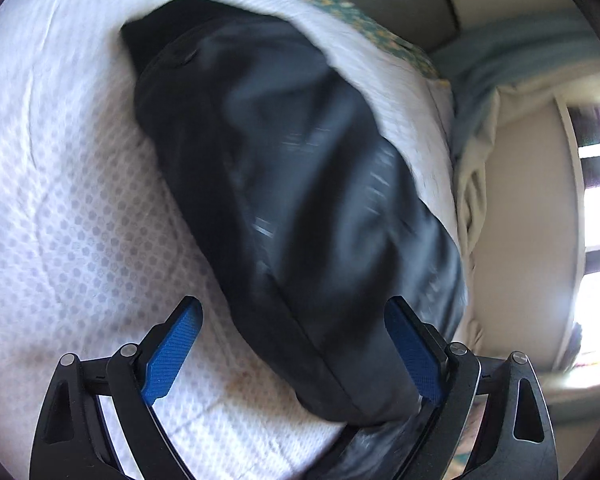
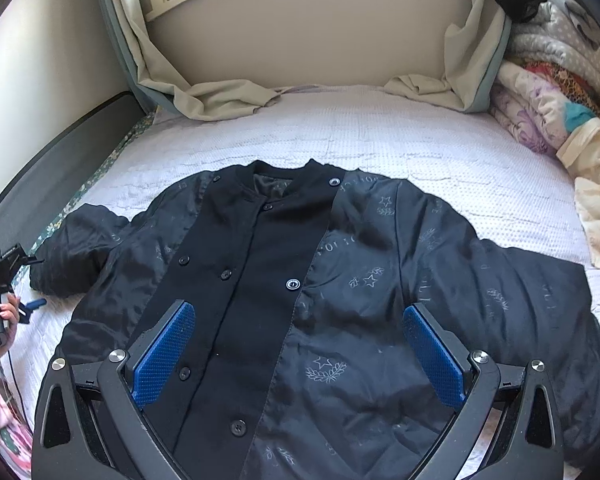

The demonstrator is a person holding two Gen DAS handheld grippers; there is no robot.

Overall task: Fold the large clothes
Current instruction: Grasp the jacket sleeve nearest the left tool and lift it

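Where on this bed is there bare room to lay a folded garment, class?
One bare strip of bedspread runs between the jacket collar and the curtains. Another lies beside the left sleeve, near the left gripper. The right side is crowded: piled blankets meet the other sleeve.

The right wrist camera looks down and forward over the whole black jacket (image 2: 300, 300) on the bed (image 2: 380, 128), facing the window wall. The left wrist camera sits very close above one sleeve (image 1: 300, 184), near the bed's edge. Both views share the jacket and the white bed cover.
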